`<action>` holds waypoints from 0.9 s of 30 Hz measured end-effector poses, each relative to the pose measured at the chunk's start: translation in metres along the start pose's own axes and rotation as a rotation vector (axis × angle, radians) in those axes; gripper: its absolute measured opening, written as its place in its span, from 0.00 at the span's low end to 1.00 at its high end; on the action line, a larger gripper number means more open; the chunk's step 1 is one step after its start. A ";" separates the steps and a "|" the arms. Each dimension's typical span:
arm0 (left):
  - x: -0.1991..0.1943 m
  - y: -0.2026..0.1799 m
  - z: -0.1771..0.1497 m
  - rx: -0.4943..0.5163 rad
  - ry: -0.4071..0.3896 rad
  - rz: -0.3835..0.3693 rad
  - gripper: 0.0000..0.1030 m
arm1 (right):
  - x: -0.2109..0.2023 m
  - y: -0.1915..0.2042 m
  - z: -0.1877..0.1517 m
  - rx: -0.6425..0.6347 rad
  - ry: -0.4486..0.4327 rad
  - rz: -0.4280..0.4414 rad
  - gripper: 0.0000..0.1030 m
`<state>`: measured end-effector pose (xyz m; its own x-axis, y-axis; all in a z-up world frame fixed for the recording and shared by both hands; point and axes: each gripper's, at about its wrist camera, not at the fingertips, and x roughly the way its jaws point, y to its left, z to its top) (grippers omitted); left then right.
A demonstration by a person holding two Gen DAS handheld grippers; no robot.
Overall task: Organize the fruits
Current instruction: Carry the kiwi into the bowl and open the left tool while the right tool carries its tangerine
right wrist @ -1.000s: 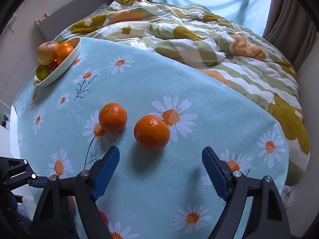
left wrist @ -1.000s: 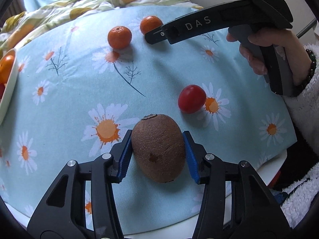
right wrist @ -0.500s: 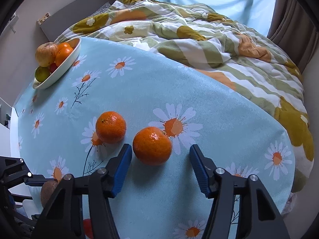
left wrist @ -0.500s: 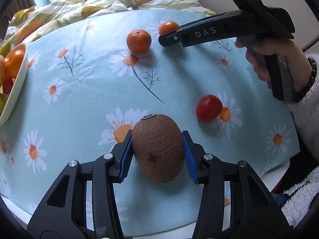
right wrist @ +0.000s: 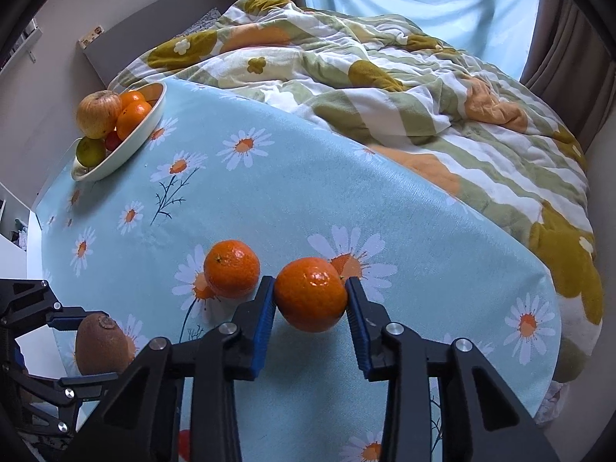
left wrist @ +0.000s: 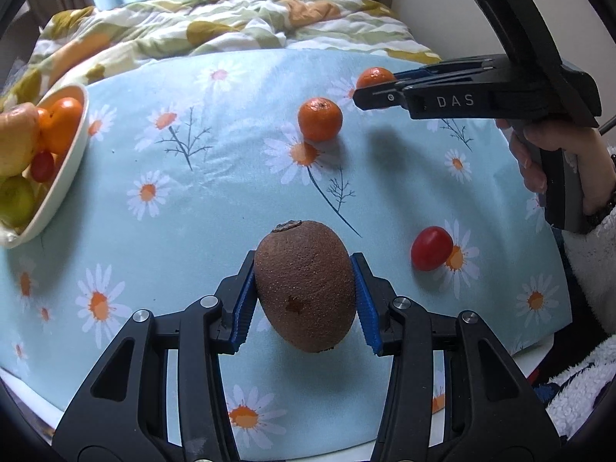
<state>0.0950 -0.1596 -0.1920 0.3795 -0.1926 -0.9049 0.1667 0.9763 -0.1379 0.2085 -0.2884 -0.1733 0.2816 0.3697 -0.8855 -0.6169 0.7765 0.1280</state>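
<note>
Left gripper [left wrist: 304, 300] clamps the kiwi [left wrist: 304, 285] above the cloth; right gripper [right wrist: 311, 304] has just closed on 1 mandarin [right wrist: 311, 294], bowl [right wrist: 142, 131] far off. Risk: its finger nudges the neighbouring mandarin [right wrist: 231, 267], which rolls.

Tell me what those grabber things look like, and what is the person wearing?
Both grippers are black plastic frames with silver bolts and ribbed blue pads on the fingers. The right gripper has a pistol-style handle and white letters "DAS" on its side, seen from the left gripper. The hand on that handle comes out of a fluffy white sleeve, with a dark bead bracelet at the wrist.
</note>
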 end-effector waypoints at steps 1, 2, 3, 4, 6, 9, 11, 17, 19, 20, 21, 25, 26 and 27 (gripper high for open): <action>-0.003 0.001 0.001 -0.002 -0.009 0.001 0.50 | -0.003 0.002 0.001 0.000 -0.002 0.000 0.33; -0.006 0.003 0.003 -0.004 -0.017 0.001 0.50 | -0.007 0.004 0.002 0.000 -0.005 -0.001 0.33; -0.010 0.005 0.005 -0.007 -0.025 0.000 0.50 | -0.010 0.006 0.003 0.001 -0.007 -0.001 0.33; -0.014 0.008 0.007 -0.010 -0.033 -0.001 0.50 | -0.013 0.009 0.004 0.001 -0.009 -0.001 0.33; -0.023 0.014 0.010 -0.018 -0.049 -0.004 0.50 | -0.019 0.015 0.006 0.004 -0.011 -0.001 0.33; -0.035 0.024 0.016 -0.032 -0.074 -0.009 0.50 | -0.028 0.027 0.010 0.009 -0.016 -0.002 0.33; -0.044 0.033 0.019 -0.038 -0.090 -0.008 0.50 | -0.033 0.035 0.014 0.012 -0.018 0.000 0.33; -0.072 0.066 0.025 -0.057 -0.137 0.005 0.50 | -0.046 0.069 0.027 0.018 -0.034 0.013 0.33; -0.080 0.080 0.027 -0.063 -0.146 0.008 0.50 | -0.048 0.081 0.033 0.025 -0.037 0.018 0.33; -0.085 0.088 0.028 -0.066 -0.151 0.009 0.50 | -0.048 0.086 0.035 0.029 -0.039 0.020 0.33; -0.088 0.095 0.029 -0.069 -0.155 0.010 0.50 | -0.049 0.092 0.039 0.034 -0.041 0.024 0.33; -0.102 0.126 0.030 -0.083 -0.160 0.017 0.50 | -0.047 0.120 0.054 0.044 -0.050 0.030 0.33; -0.106 0.135 0.030 -0.086 -0.162 0.017 0.50 | -0.046 0.126 0.058 0.048 -0.051 0.032 0.33; -0.108 0.142 0.031 -0.088 -0.162 0.018 0.50 | -0.044 0.131 0.061 0.054 -0.052 0.038 0.33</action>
<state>0.1060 -0.0029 -0.1016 0.5246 -0.1811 -0.8319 0.0805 0.9833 -0.1633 0.1601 -0.1713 -0.0902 0.2970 0.4245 -0.8553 -0.5879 0.7871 0.1865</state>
